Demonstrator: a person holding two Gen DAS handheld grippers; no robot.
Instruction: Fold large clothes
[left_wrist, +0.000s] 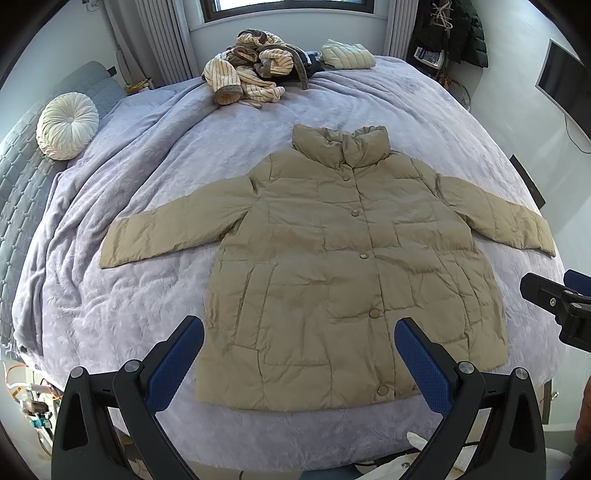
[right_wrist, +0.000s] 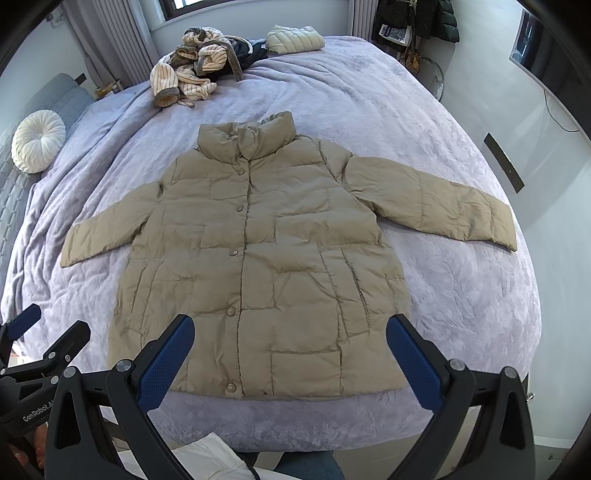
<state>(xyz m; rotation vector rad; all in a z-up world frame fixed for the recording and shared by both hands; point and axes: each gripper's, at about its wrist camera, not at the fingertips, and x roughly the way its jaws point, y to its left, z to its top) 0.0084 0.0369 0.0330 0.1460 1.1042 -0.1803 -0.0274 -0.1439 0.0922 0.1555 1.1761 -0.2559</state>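
Observation:
A tan quilted puffer jacket (left_wrist: 332, 266) (right_wrist: 258, 258) lies flat and front up on the lilac bed (left_wrist: 147, 295) (right_wrist: 461, 295). It is buttoned, with its collar away from me and both sleeves spread out to the sides. My left gripper (left_wrist: 299, 328) hangs open above the jacket's hem, its blue pads holding nothing. My right gripper (right_wrist: 290, 326) is open too, over the hem and slightly further right. Each gripper shows at the edge of the other's view: the right gripper (left_wrist: 546, 295) and the left gripper (right_wrist: 55, 332).
A heap of striped and dark clothes (left_wrist: 251, 70) (right_wrist: 199, 62) lies at the far end of the bed beside a folded pale puffer (left_wrist: 347, 55) (right_wrist: 295, 38). A round white cushion (left_wrist: 66, 125) (right_wrist: 37, 140) sits at the left. A window and hanging coats lie beyond.

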